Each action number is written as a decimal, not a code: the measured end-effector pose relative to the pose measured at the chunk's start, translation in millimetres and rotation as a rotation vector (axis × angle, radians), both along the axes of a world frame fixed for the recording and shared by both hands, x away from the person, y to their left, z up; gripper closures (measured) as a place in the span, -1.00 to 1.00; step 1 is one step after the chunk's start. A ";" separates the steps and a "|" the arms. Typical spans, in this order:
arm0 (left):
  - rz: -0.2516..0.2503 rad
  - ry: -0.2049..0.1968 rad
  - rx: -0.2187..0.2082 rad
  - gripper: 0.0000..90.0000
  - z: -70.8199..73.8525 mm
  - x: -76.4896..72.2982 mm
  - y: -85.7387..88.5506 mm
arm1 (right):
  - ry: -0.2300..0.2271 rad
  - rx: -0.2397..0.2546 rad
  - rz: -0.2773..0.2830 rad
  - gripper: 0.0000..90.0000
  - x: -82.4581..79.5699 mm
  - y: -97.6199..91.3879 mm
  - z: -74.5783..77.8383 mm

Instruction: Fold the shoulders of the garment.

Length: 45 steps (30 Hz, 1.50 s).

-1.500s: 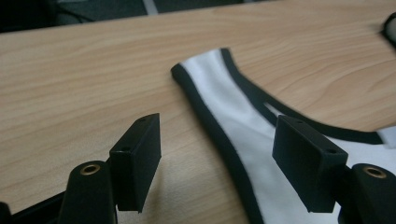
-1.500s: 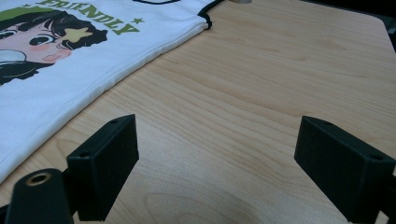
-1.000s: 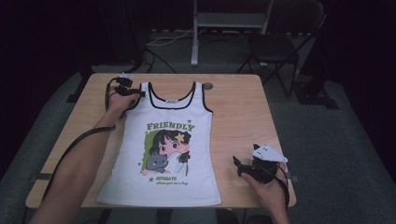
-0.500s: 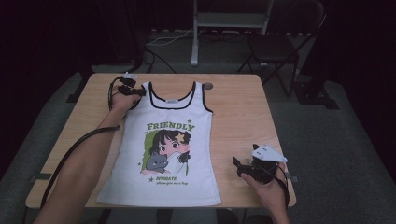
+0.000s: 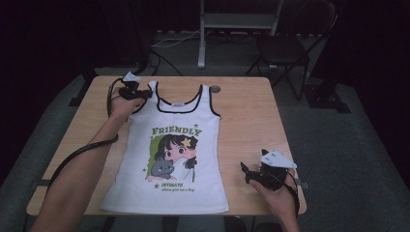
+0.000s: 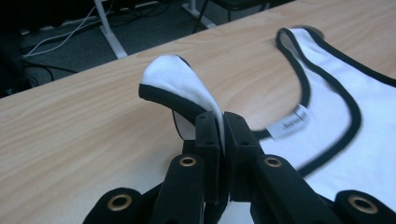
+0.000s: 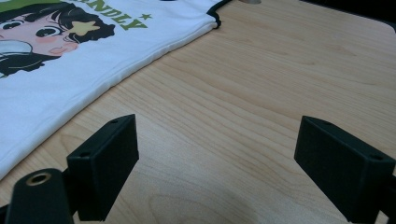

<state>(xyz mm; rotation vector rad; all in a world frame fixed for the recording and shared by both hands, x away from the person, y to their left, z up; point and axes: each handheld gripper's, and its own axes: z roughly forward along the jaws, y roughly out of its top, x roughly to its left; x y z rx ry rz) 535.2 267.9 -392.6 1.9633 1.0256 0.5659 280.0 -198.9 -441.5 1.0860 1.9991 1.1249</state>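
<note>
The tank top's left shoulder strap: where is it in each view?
High view: strap at the table's far left, pinched by the left gripper.
Left gripper view: strap at centre, looped up out of the shut jaws.
Right gripper view: no strap in frame.
Shared landmark: the tank top's black-trimmed white cloth.

A: What's around the table (image 5: pixel 251 121)?

B: Beyond its far edge stands a pale metal stand (image 5: pixel 240 21), with cables (image 5: pixel 167 41) trailing over the floor just left of that stand's base.

A: And the chair (image 5: pixel 290 48)?

B: A dark folding one, past the table's far right corner (partly lost in shadow).

A: Anything on the tabletop itself?

B: A small round hole or cap (image 5: pixel 215 89) sits near the far edge, about midway along. Grey carpet (image 5: pixel 353 159) lies all round the table.
</note>
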 end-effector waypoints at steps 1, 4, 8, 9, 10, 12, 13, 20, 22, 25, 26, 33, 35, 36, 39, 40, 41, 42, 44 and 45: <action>0.003 -0.001 -0.011 0.89 -0.6 -4.0 -0.1 | 0.001 -0.004 0.001 -0.71 0.0 0.3 0.0; -0.008 -0.005 -0.027 0.89 -3.1 -15.5 -0.7 | 0.003 -0.010 0.002 -0.71 0.0 0.8 -0.1; -0.021 -0.012 -0.040 0.89 -7.3 -30.6 -2.6 | 0.002 -0.013 0.002 -0.71 0.1 1.2 -0.1; -0.025 -0.013 -0.041 0.89 -8.0 -34.3 -2.9 | 0.002 -0.016 0.002 -0.71 0.1 1.4 -0.1; -0.030 -0.017 -0.045 0.89 -8.9 -37.9 -3.7 | 0.002 -0.018 0.003 -0.71 0.1 1.6 -0.2; -0.040 -0.023 -0.042 0.89 -9.5 -44.8 -4.7 | 0.003 -0.022 0.002 -0.71 0.2 2.0 -0.2; -0.041 -0.028 -0.045 0.89 -9.8 -48.2 -5.3 | 0.003 -0.023 0.002 -0.71 0.2 2.1 -0.2; -0.064 -0.055 -0.021 0.88 -10.6 -68.4 -7.2 | 0.001 -0.032 0.009 -0.71 -0.1 3.4 -0.4; -0.068 -0.059 -0.021 0.88 -11.2 -72.3 -6.9 | 0.001 -0.039 0.009 -0.71 -0.3 3.9 -0.5; -0.073 -0.063 -0.018 0.88 -13.1 -76.6 -8.1 | -0.001 -0.046 0.013 -0.71 -0.2 4.6 -0.6; -0.073 -0.065 -0.018 0.88 -13.4 -77.4 -8.2 | -0.001 -0.046 0.013 -0.71 -0.2 4.9 -0.7; -0.074 -0.081 -0.021 0.87 -12.5 -81.1 -8.6 | 0.000 -0.047 0.013 -0.71 -0.3 5.0 -0.6; -0.078 -0.088 -0.019 0.87 -12.3 -82.7 -9.4 | 0.001 -0.047 0.013 -0.71 -0.3 5.0 -0.6; -0.078 -0.088 -0.019 0.87 -12.3 -82.7 -9.4 | 0.000 -0.046 0.013 -0.71 -0.3 4.9 -0.6; -0.076 -0.096 -0.019 0.85 -11.9 -86.1 -9.1 | -0.001 -0.045 0.013 -0.71 -0.2 4.7 -0.6; -0.079 -0.097 -0.017 0.85 -11.9 -86.8 -8.7 | -0.001 -0.045 0.013 -0.71 -0.1 4.8 -0.7; -0.081 -0.099 -0.014 0.85 -11.8 -87.5 -8.3 | 0.001 -0.047 0.013 -0.71 -0.2 5.0 -0.6; -0.078 -0.102 -0.017 0.85 -11.8 -88.4 -8.2 | 0.001 -0.048 0.013 -0.71 -0.3 5.2 -0.6; -0.078 -0.105 -0.017 0.85 -11.4 -90.3 -7.7 | -0.002 -0.053 0.015 -0.71 -0.3 5.4 -0.7; -0.080 -0.108 -0.016 0.85 -11.4 -91.2 -7.5 | -0.002 -0.053 0.015 -0.71 -0.3 5.5 -0.8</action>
